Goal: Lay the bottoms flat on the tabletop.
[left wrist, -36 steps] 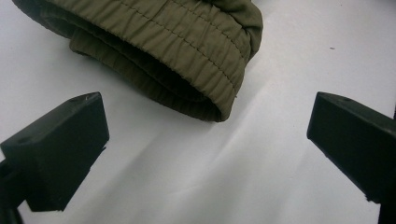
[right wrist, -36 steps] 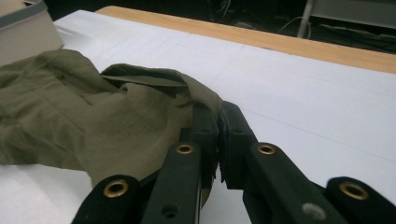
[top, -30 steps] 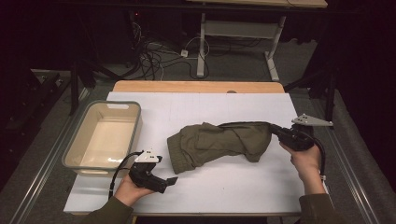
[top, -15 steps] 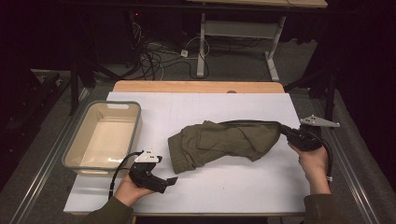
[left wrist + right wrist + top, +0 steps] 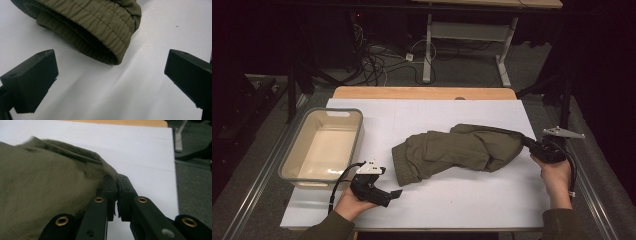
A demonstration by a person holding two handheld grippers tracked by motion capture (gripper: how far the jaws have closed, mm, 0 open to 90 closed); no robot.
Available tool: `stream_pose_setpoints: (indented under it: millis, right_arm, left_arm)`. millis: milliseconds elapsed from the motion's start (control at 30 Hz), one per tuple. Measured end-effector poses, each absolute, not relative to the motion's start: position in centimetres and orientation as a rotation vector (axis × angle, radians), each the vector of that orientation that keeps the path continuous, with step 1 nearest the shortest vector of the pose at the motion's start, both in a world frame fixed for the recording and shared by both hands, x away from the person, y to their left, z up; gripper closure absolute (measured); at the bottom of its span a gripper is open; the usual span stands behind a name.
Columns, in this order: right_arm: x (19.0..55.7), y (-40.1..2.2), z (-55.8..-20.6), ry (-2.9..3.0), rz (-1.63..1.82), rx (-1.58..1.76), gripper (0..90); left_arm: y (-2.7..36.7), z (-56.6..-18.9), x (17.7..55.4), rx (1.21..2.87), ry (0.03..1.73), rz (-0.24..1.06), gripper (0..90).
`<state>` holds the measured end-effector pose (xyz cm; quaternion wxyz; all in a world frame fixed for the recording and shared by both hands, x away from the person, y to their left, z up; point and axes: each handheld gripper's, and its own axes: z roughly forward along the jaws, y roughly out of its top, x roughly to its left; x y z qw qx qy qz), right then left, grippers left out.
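An olive-green garment (image 5: 457,149) lies crumpled across the middle of the white table top (image 5: 462,200). My right gripper (image 5: 528,143) is shut on the garment's right end, and the right gripper view shows the cloth (image 5: 50,202) pinched between the closed jaws at my right gripper (image 5: 117,185). Near the front left, my left gripper (image 5: 396,194) stands open on the table, just short of the garment's elastic cuff. In the left gripper view that ribbed cuff (image 5: 100,32) lies ahead of the wide-apart jaws of my left gripper (image 5: 110,72), apart from them.
A beige plastic tub (image 5: 323,146) stands empty at the table's left side. A wooden strip (image 5: 422,93) runs along the far edge. Cables and a desk frame (image 5: 462,35) lie on the floor beyond. The table's right edge is close to my right hand.
My right gripper has pulled the garment's right end further to the right, stretching the cloth out. The left gripper has stayed where it was.
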<state>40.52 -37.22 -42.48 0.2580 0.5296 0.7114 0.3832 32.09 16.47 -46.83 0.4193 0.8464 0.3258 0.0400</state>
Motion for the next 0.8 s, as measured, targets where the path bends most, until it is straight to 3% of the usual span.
stream_pose_setpoints:
  millis: [567,800]
  right_arm:
    - [41.1,-40.3,-45.6,1.927,0.82,1.609,85.6]
    - [40.8,-40.4,-44.7,1.935,0.933,1.592,54.9]
  left_arm:
    - [16.5,-46.8,32.1,2.124,0.819,0.099,0.0]
    - [16.4,-46.9,32.1,2.125,0.818,0.098,0.0]
